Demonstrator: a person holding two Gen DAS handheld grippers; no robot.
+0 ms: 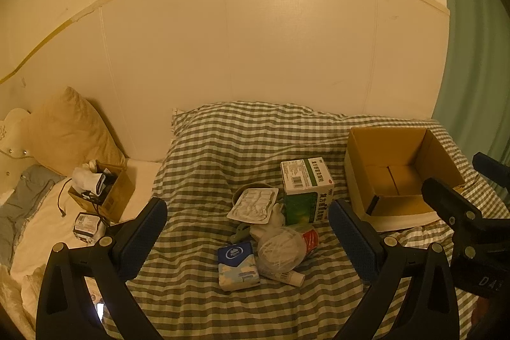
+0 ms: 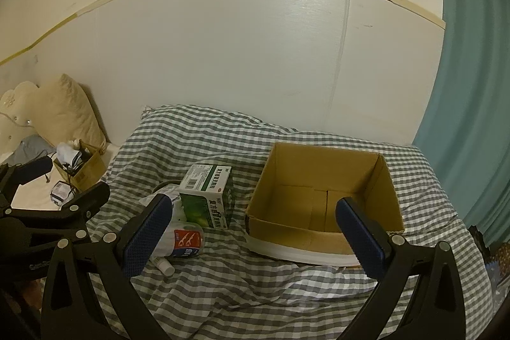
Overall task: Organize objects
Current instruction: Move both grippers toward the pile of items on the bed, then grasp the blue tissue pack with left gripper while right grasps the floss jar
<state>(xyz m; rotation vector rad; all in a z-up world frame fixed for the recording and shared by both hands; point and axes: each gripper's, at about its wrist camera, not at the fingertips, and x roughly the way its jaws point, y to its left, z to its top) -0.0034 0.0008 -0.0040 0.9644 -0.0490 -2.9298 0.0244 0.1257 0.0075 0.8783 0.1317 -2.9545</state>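
Both grippers, left and right, gape empty; the light, stiff green box mid-frame wants holding by its flat sides.

A: Left gripper?
B: Jaws wide apart, nothing held, above the checked blanket.
A: Items between the fingers?
B: Green carton, blister tray, tissue pack, bagged bundle, tube.
A: Boxes?
B: Open box on the right; small box on the left, beside a pillow.
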